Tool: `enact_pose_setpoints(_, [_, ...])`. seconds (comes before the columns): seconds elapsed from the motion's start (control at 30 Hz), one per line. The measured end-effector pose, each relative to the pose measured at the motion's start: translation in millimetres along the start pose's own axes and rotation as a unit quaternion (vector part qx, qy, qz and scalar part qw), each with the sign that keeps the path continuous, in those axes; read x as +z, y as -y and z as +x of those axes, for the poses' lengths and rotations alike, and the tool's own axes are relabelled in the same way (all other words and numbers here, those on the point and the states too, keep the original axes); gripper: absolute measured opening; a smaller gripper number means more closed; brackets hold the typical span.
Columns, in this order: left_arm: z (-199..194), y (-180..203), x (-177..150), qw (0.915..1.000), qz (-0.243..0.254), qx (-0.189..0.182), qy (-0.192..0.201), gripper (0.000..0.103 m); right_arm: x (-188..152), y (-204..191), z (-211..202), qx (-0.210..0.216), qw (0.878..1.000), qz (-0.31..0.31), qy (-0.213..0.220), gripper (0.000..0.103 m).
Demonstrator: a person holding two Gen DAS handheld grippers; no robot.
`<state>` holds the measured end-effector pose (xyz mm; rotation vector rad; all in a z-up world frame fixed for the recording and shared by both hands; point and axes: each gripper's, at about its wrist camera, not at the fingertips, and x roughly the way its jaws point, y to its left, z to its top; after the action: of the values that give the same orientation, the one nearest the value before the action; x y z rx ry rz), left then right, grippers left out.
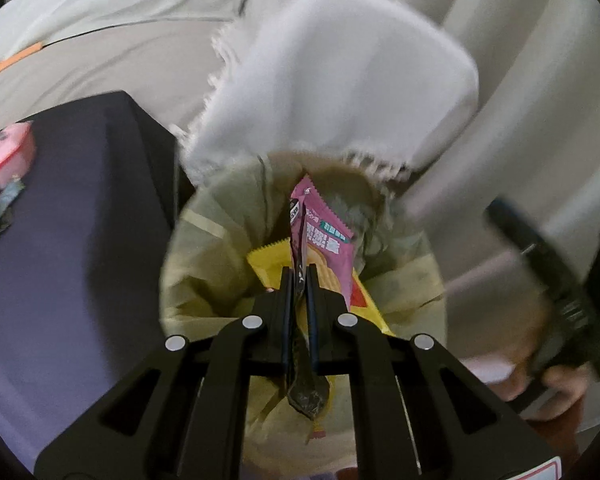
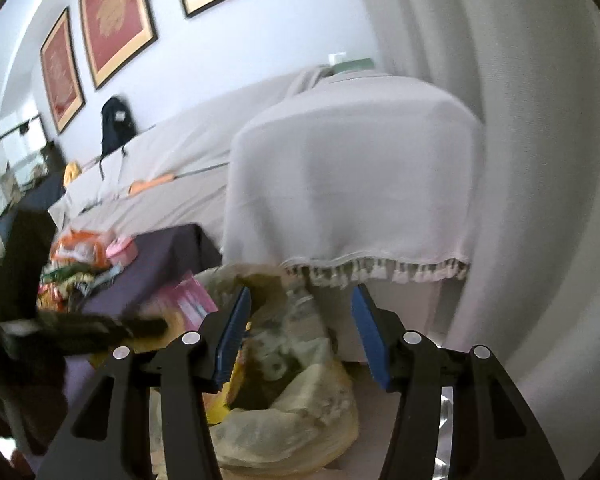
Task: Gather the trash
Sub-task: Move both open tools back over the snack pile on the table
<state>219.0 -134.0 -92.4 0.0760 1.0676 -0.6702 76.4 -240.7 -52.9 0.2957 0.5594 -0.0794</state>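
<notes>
We hold the left tongs (image 1: 298, 280) pinched on a pink wrapper (image 1: 320, 236), its dark inner side trailing back between the blades, and the wrapper stands just above the mouth of the pale yellow-green trash bag (image 1: 204, 248). A yellow wrapper (image 1: 268, 268) already lies inside the bag, right under the tips of the left tongs. To do this drop well, we judge that we should carry the tips a little deeper over the middle of the opening before we let go, since the bag's rim is soft and crumpled and a light wrapper can catch on it or slide off outside. The right tongs (image 2: 300, 336) stand spread with nothing between the blue pads, just above the near side of the same trash bag, so they are free to hold the rim open if it sags. More litter waits on the dark-clothed desk (image 1: 80, 200) to the left of the left tongs, among it a pink cup (image 1: 10, 154); beyond the bag hangs a fringed white cover (image 1: 340, 92).
</notes>
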Motion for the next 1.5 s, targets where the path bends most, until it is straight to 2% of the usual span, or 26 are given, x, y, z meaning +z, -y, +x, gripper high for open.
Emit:
enact_pose_setpoints(0.17, [44,18,0,0.9975,0.043,0.026,-0.05,0.005,1,14,0,-0.008,1.0,0.017,0.006,0.05])
enact_pose_setpoints(0.3, [64,18,1,0.9967,0.042,0.034,-0.061,0.005,-2,20,3,-0.01,1.0,0.023,0.001,0.05])
enact_pose_setpoints(0.4, [64,18,-1,0.9974,0.048,0.023,-0.049,0.013,-4,22,8,-0.015,1.0,0.022,-0.006,0.05])
enact_pose_setpoints(0.43, [62,17,-2,0.9976,0.049,0.018,-0.046,0.022,-5,23,9,-0.016,1.0,0.023,-0.007,0.05])
enact_pose_setpoints(0.57, [43,5,-4,0.9993,0.016,-0.015,-0.031,0.039,-6,24,9,-0.014,0.999,0.029,-0.007,0.05])
enact_pose_setpoints(0.7, [3,-10,-4,0.9988,-0.02,-0.044,0.003,0.044,-5,18,8,-0.01,1.0,0.024,-0.003,0.05])
enact_pose_setpoints(0.87, [-57,-40,-10,0.9966,-0.033,-0.004,0.075,0.05,-3,5,9,0.002,1.0,0.016,-0.003,0.05])
enact_pose_setpoints(1.03, [-113,-87,-33,0.986,-0.064,0.074,0.135,0.052,1,-18,11,0.022,1.0,0.001,-0.006,0.051])
enact_pose_setpoints(1.17, [-149,-133,-55,0.9691,-0.108,0.138,0.174,0.053,6,-44,15,0.043,0.999,-0.018,-0.007,0.052])
enact_pose_setpoints(1.27, [-175,-166,-70,0.956,-0.138,0.169,0.197,0.054,10,-67,18,0.062,0.998,-0.032,-0.008,0.059])
enact_pose_setpoints(1.37, [-195,-199,-88,0.9451,-0.175,0.179,0.21,0.055,13,-98,23,0.084,0.995,-0.055,-0.016,0.059])
enact_pose_setpoints(1.5, [-210,-232,-112,0.9372,-0.209,0.177,0.217,0.055,12,-141,30,0.112,0.989,-0.092,-0.025,0.059])
